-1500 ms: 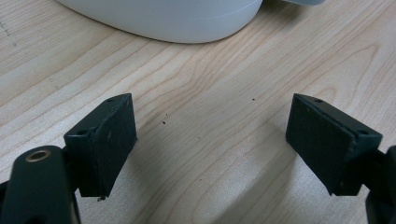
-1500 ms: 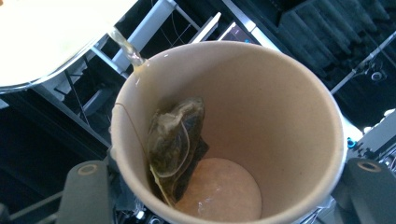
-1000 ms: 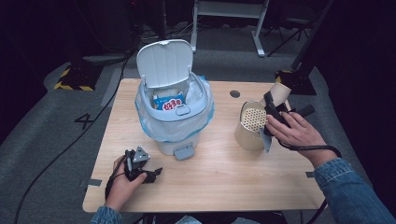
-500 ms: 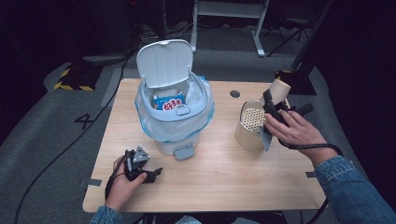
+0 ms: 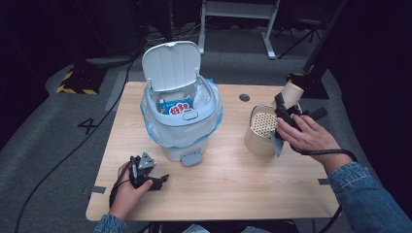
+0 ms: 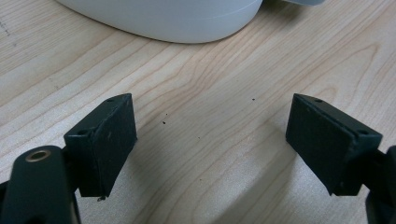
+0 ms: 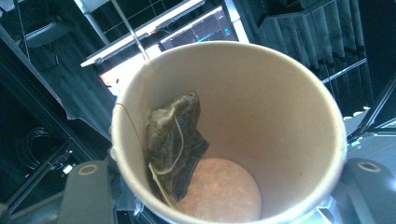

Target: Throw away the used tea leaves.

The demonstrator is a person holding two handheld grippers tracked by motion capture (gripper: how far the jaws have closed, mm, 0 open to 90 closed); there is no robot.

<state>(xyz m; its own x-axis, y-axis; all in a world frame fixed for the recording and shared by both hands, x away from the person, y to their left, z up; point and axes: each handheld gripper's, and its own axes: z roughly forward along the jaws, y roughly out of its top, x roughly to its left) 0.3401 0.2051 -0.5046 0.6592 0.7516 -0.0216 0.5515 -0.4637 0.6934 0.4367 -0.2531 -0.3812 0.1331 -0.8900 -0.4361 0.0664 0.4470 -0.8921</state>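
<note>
A paper cup [image 7: 280, 107] sits between the jaws of my right gripper [image 7: 229, 184], which is shut on it. A wet tea bag [image 7: 173, 140] clings to the cup's inner wall, with its string over the rim. In the high view the cup [image 5: 291, 92] is held tilted at the table's right, above a tan canister with a perforated top [image 5: 262, 128]; the right gripper [image 5: 284, 114] is just behind the canister. A white pedal bin [image 5: 180, 131] stands mid-table with its lid up. My left gripper [image 5: 158, 180] rests open on the table in front of the bin [image 6: 177, 18], jaws [image 6: 210, 135] apart on bare wood.
The bin has a plastic liner and holds a blue and white packet [image 5: 176, 107]. Its pedal [image 5: 192, 158] faces the front edge. The wooden table [image 5: 233, 184] has a round cable hole [image 5: 244, 97] near the back. Dark floor and stands surround the table.
The right gripper and the cup have shifted very slightly upward. The left gripper has stayed where it was.
</note>
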